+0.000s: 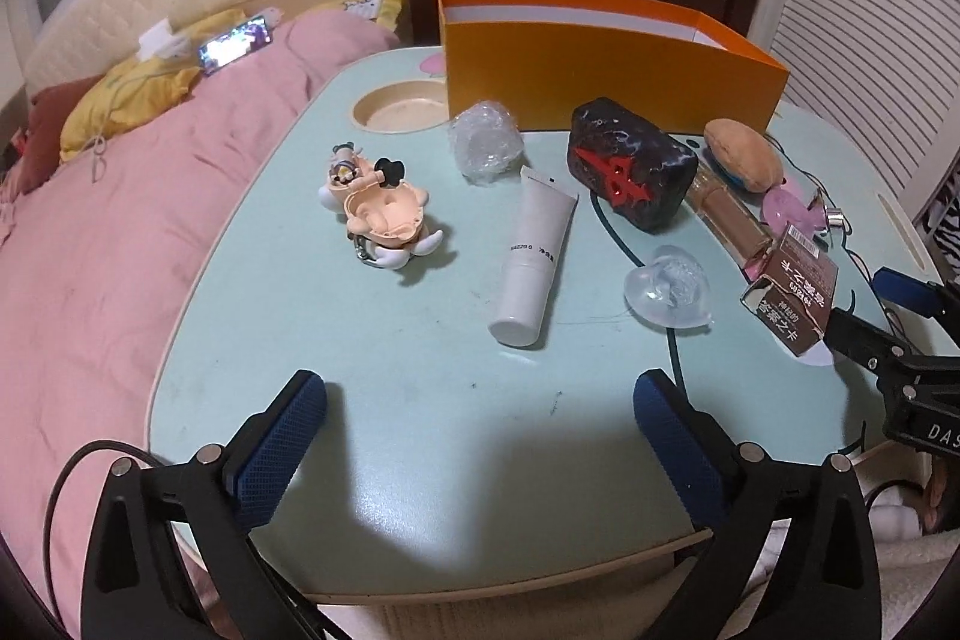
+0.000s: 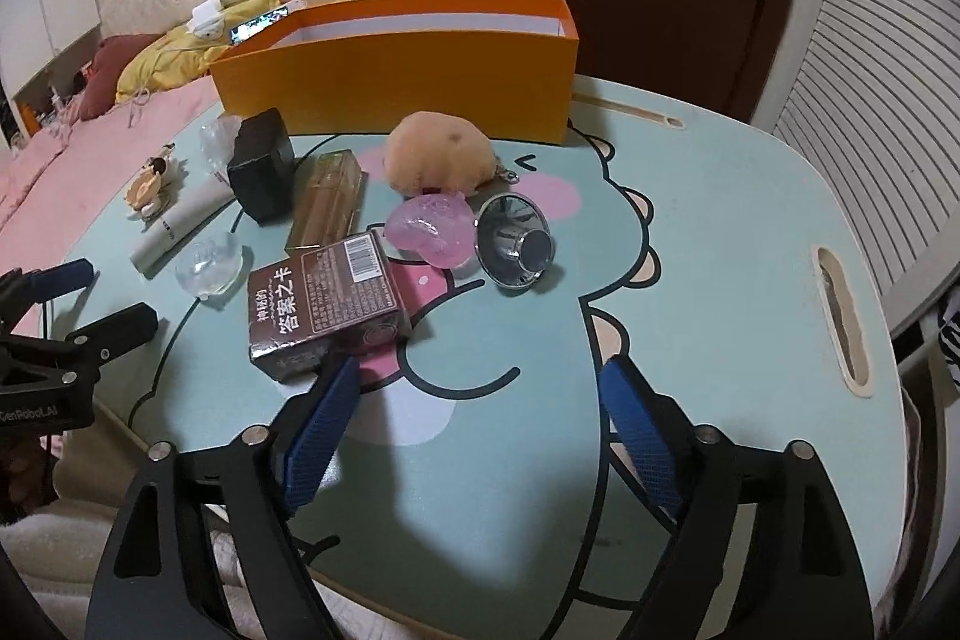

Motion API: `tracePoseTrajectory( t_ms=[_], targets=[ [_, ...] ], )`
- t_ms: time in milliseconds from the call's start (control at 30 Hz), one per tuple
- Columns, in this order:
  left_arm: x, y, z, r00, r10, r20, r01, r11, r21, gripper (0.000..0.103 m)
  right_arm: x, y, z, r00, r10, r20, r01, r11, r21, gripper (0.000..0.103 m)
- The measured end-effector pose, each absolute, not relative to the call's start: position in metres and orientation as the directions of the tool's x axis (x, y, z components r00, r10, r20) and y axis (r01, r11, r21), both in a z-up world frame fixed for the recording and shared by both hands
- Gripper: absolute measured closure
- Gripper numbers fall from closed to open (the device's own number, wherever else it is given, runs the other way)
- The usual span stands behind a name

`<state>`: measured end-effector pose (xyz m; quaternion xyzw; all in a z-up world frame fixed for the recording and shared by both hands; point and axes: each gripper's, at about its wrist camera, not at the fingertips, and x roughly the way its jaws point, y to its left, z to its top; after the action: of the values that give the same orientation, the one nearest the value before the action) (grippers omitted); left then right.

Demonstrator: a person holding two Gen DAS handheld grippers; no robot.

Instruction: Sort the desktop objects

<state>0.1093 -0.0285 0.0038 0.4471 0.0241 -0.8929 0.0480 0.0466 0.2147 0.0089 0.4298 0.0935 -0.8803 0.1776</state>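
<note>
The blue table [image 1: 420, 400] holds everything. The orange box [image 1: 600, 70] stands at its far edge, at 12 o'clock. The brown card box [image 2: 324, 304] lies at 11 o'clock, just beside the right gripper [image 2: 480, 400]. Its jaws are wide apart and hold nothing. The left gripper [image 1: 480, 418] is wide too, and the white tube [image 1: 534, 256] lies at 12 o'clock from it.
</note>
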Motion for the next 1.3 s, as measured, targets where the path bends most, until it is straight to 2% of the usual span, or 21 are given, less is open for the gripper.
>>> tracePoseTrajectory(
  t_ms=[100,300,400,1300],
  targets=[
    [0.1097,-0.0283,0.0037,-0.596,-0.064,-0.801,0.106,-0.994,0.000,0.001,0.0447,0.2119,0.0077,-0.560,-0.238,-0.794,0.406,-0.914,-0.012,0.014],
    [0.1077,-0.0239,0.0036,-0.596,-0.066,-0.800,0.111,-0.994,-0.001,0.001,0.0440,0.2117,0.0067,-0.553,-0.244,-0.796,0.415,-0.910,-0.009,0.011],
    [0.1081,-0.0236,0.0035,-0.596,-0.065,-0.801,0.110,-0.994,-0.001,0.001,0.0432,0.2099,0.0046,-0.541,-0.245,-0.805,0.422,-0.907,-0.008,0.000],
    [0.1054,-0.0216,0.0019,-0.594,-0.063,-0.802,0.113,-0.994,-0.006,0.000,0.0435,0.2105,0.0049,-0.540,-0.247,-0.804,0.428,-0.904,-0.010,0.000]
  ],
)
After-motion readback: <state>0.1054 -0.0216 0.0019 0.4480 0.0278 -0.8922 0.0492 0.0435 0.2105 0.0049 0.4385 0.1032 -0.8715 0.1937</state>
